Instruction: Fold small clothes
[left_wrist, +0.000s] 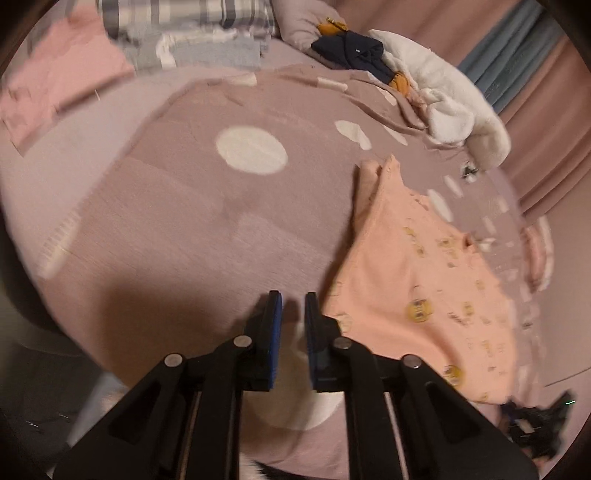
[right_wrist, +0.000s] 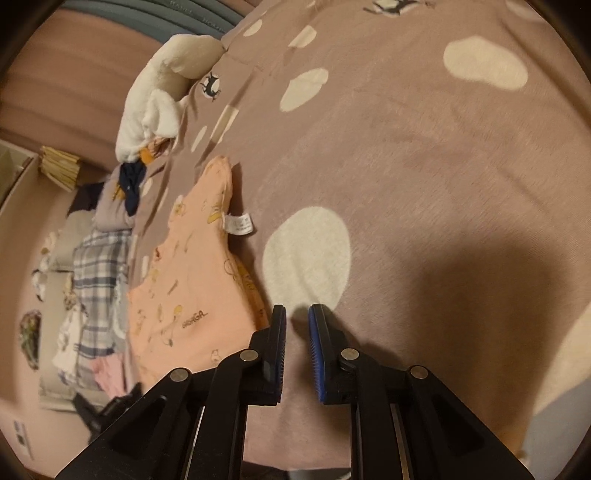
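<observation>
A peach printed small garment (left_wrist: 417, 280) lies flat on the mauve blanket with white spots (left_wrist: 184, 206), to the right of my left gripper (left_wrist: 293, 299). That gripper hovers over bare blanket, its blue pads almost together with nothing between them. In the right wrist view the same garment (right_wrist: 184, 280) lies left of my right gripper (right_wrist: 297, 312), its white label (right_wrist: 240, 223) sticking out at the edge. The right gripper's jaws also stand nearly together and empty, above the blanket (right_wrist: 424, 166) beside a white spot.
A white fluffy garment (left_wrist: 454, 107) and a navy one (left_wrist: 354, 51) are heaped at the blanket's far edge. Plaid cloth (left_wrist: 184, 14) and a pink piece (left_wrist: 62, 81) lie beyond. Pink curtains (left_wrist: 546, 140) hang at the side. The plaid cloth (right_wrist: 98, 280) shows again at the left.
</observation>
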